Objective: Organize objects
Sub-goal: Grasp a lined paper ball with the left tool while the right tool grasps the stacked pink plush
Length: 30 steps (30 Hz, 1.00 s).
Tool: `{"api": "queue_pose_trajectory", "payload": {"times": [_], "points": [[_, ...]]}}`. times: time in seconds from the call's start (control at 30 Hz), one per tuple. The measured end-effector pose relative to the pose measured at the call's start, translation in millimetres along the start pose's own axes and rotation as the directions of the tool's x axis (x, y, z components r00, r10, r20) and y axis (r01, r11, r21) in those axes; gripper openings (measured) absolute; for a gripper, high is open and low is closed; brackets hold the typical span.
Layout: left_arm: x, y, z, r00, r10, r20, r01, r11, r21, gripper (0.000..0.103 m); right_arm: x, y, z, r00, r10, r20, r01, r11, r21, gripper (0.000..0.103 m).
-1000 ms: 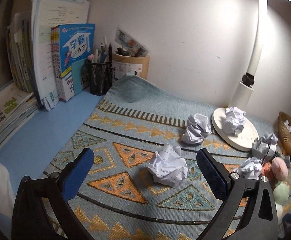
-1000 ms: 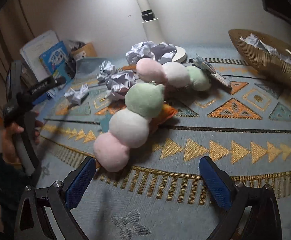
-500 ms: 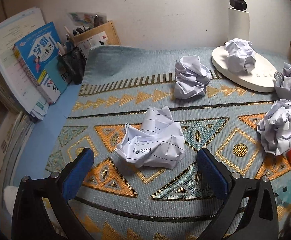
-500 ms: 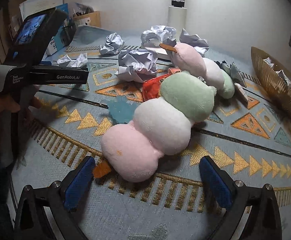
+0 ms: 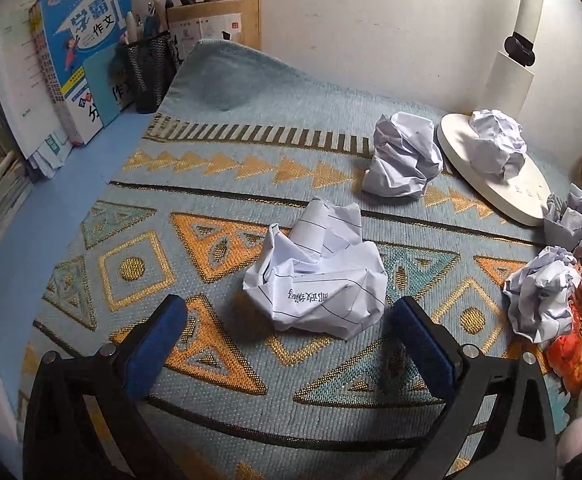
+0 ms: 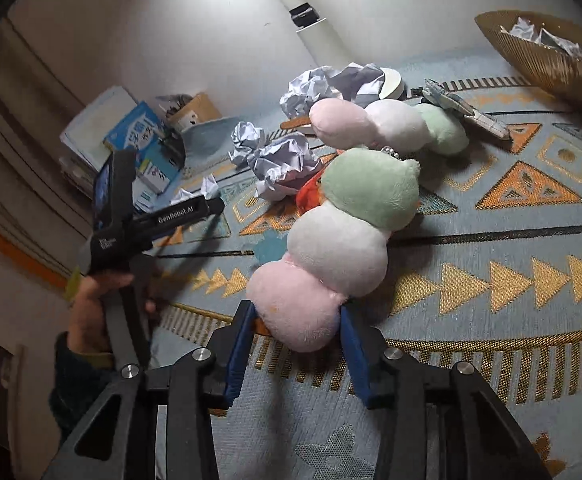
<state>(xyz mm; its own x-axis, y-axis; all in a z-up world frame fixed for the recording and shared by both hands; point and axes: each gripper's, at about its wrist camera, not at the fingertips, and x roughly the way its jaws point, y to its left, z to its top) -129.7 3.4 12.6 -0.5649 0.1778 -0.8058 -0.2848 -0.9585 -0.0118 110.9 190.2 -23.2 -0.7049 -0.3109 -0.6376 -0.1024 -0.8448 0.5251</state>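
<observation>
A crumpled ball of lined paper [image 5: 319,276] lies on the patterned mat [image 5: 219,176]. My left gripper [image 5: 289,312] is open, its blue pads on either side of the ball's near edge without touching it. In the right wrist view, a plush skewer of pink, white and green balls [image 6: 339,248] lies on the mat [image 6: 491,280]. My right gripper [image 6: 297,332] is shut on its pink end. The left gripper [image 6: 131,216], held by a hand, shows at the left there.
More paper balls [image 5: 405,156] lie about, one on the lamp base [image 5: 491,192]. A second plush skewer [image 6: 387,124] and a red-orange item [image 6: 309,196] lie behind. A woven basket [image 6: 547,56] holds paper at far right. Books [image 5: 79,56] and a pen holder [image 5: 147,68] stand at far left.
My right gripper has moved forward and shut on the pink end of the near plush skewer. My left gripper has come closer to the lined paper ball and stays open.
</observation>
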Motion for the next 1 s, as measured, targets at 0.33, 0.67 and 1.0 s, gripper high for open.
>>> {"api": "queue_pose_trajectory", "payload": {"times": [0.33,0.67,1.0], "points": [[-30.5,14.1,-1.8,0.987,-0.126,0.099,0.133,0.989,-0.064,0.043,-35.1,-1.9,0.5,0.985,0.067,0.157,-0.073,0.997,0.033,0.037],[-37.4,20.0,-2.7,0.981,-0.152,0.124,0.165,0.981,-0.103,0.043,-57.3,-13.3,1.0,0.962,0.113,0.249,-0.13,0.99,0.056,0.034],[-49.5,13.3,-4.6,0.975,-0.155,0.158,0.167,0.983,-0.071,0.043,-63.2,-37.8,4.7,0.917,0.289,0.275,-0.338,0.929,0.15,0.034]]}}
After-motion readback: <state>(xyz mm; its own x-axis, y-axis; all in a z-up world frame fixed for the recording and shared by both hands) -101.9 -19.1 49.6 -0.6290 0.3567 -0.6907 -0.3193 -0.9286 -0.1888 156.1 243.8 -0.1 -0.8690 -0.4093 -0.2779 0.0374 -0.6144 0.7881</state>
